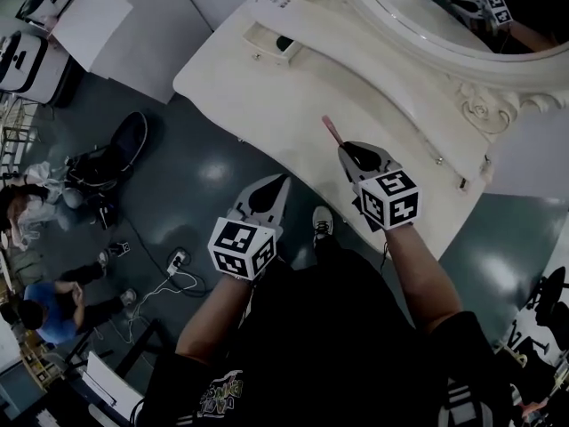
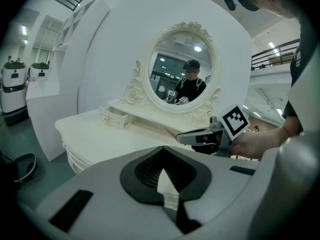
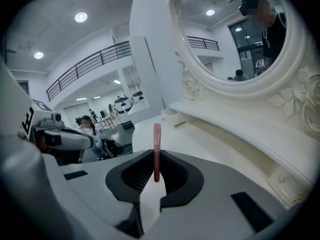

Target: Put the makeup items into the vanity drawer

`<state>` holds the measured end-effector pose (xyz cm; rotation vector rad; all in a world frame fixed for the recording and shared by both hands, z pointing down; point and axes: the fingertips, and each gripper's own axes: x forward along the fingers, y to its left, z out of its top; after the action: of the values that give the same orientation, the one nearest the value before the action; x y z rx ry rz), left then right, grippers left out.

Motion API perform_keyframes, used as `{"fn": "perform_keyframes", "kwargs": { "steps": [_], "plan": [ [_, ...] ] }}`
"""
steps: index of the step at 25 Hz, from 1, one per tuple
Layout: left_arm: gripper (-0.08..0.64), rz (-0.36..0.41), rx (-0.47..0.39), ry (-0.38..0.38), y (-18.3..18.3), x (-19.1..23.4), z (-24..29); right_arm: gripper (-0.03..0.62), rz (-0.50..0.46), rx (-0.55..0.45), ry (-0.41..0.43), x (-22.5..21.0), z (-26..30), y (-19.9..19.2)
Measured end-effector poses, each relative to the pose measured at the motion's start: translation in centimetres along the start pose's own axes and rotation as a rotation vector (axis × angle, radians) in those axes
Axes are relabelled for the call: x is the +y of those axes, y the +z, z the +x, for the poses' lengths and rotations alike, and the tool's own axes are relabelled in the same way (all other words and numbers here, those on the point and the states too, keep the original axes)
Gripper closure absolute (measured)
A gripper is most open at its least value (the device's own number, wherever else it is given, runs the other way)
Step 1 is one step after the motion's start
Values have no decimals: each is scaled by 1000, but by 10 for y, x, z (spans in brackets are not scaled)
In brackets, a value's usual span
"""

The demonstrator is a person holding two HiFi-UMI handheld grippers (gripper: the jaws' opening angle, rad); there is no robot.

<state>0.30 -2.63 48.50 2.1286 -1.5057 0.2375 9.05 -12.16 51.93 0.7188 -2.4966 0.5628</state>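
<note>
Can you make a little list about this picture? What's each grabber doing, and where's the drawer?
left gripper: jaws together, holding nothing
right gripper: shut on the pink makeup stick, over the vanity table
small drawer: at the table's far end, looks pulled open
mirror: oval, shows the person's reflection
stick in drawer: not yet
</note>
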Motion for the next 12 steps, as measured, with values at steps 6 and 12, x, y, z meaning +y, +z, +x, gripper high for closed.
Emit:
{"fn": "perform_keyframes", "kwargs": {
  "steps": [6, 12],
  "plan": [
    [560, 40, -58, 17, 30, -1, -12, 534, -35, -131, 53, 36, -17, 55],
    [560, 74, -123, 50, 66, -2, -27, 534, -82, -221, 105, 63, -36, 102]
  ]
}}
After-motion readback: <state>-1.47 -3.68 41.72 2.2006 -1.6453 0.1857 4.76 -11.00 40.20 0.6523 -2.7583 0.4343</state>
